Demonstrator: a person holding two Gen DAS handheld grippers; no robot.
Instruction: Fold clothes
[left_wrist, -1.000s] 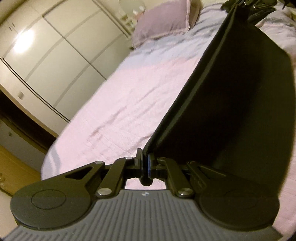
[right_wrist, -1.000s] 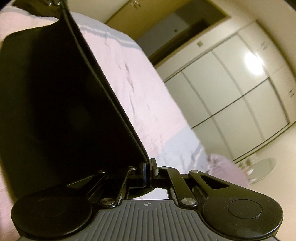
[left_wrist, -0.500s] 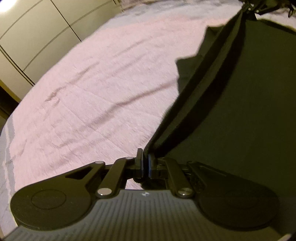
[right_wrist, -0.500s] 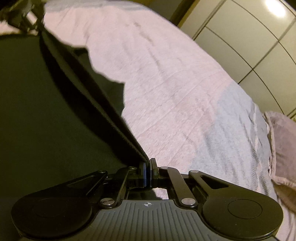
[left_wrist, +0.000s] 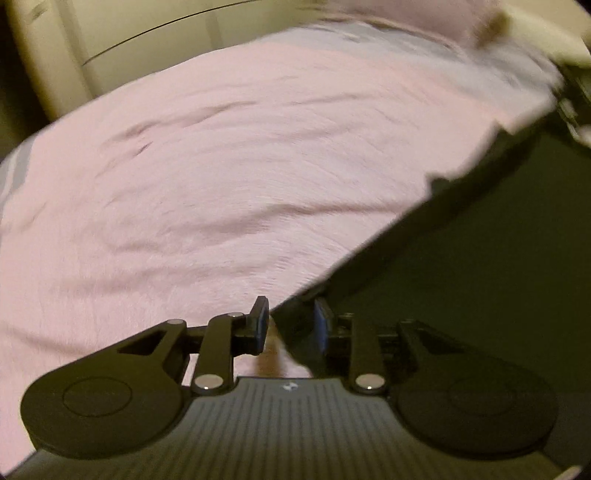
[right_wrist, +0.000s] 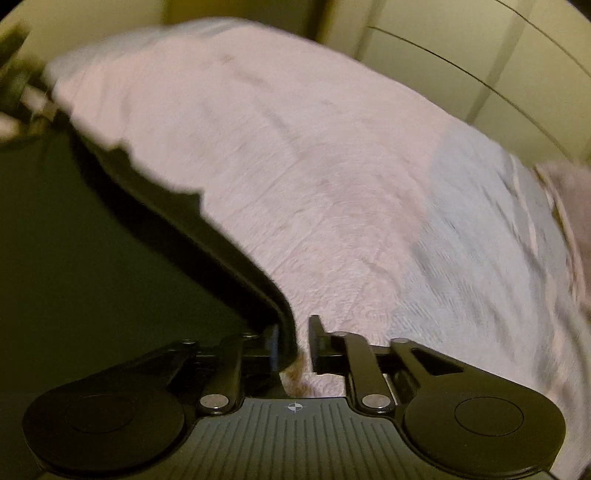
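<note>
Looking along the left tool (left_wrist: 290, 325) in the left wrist view, its jaws are opening, and a corner of the dark garment (left_wrist: 480, 266) sits in the gap between the two blue pads (left_wrist: 263, 321). The cloth lies close against the right-hand pad and clear of the left one, so the pads no longer pinch it. From that corner the garment's edge runs up and to the right across the pink bedspread (left_wrist: 221, 166), with the rest of the dark cloth filling the lower right of the view. It seems to be let down here so that the cloth lands flat on the bed, ready for a fold. Pale wardrobe doors (left_wrist: 155, 33) stand beyond the bed. The picture is blurred, so finer detail of the hem cannot be made out.

Turning to the right wrist view, the right tool (right_wrist: 295, 343) mirrors the first: its jaws are opening too, with the other corner of the garment (right_wrist: 92, 251) hanging just beside the left-hand pad and a clear gap to the right-hand one. Nothing is gripped. The garment's edge climbs up and to the left over the bedspread (right_wrist: 314, 166), where a greyer patch begins toward the right, and a pillow (right_wrist: 569, 192) shows at the far right edge.
</note>
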